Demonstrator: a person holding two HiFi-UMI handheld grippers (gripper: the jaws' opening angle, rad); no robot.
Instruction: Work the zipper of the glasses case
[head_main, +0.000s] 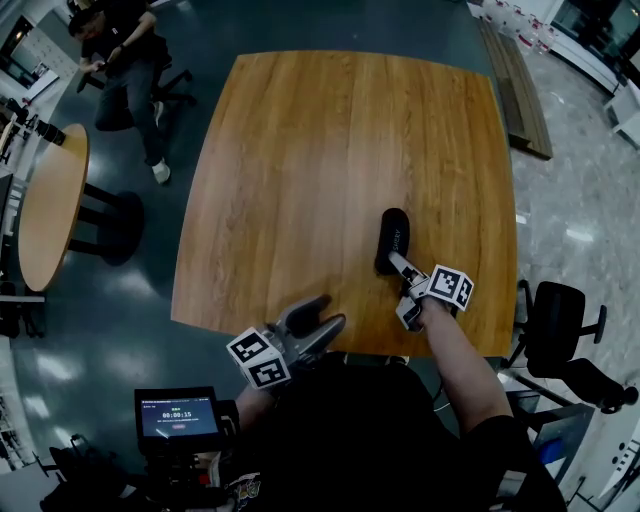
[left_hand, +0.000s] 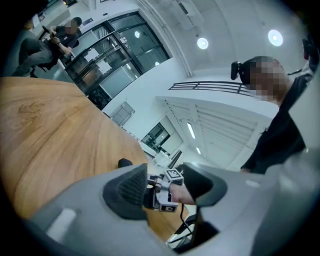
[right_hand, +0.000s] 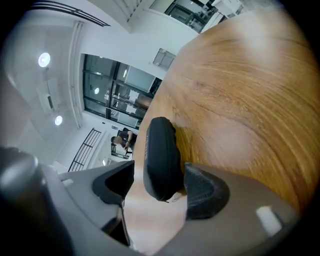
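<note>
My right gripper (right_hand: 159, 186), jaws spread, straddles the glasses case (head_main: 392, 240) at its near end on the table (head_main: 300, 150); my left gripper (head_main: 326, 314) gapes empty. Closing off-centre, I may skid the unbraced case.

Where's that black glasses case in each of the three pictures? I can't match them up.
Head view: the glasses case lies on the wooden table, right of centre, at the right gripper tips.
Left gripper view: a small dark bump at the table's edge, probably it.
Right gripper view: centre, between the open jaws.
Shared landmark: the wooden table.
</note>
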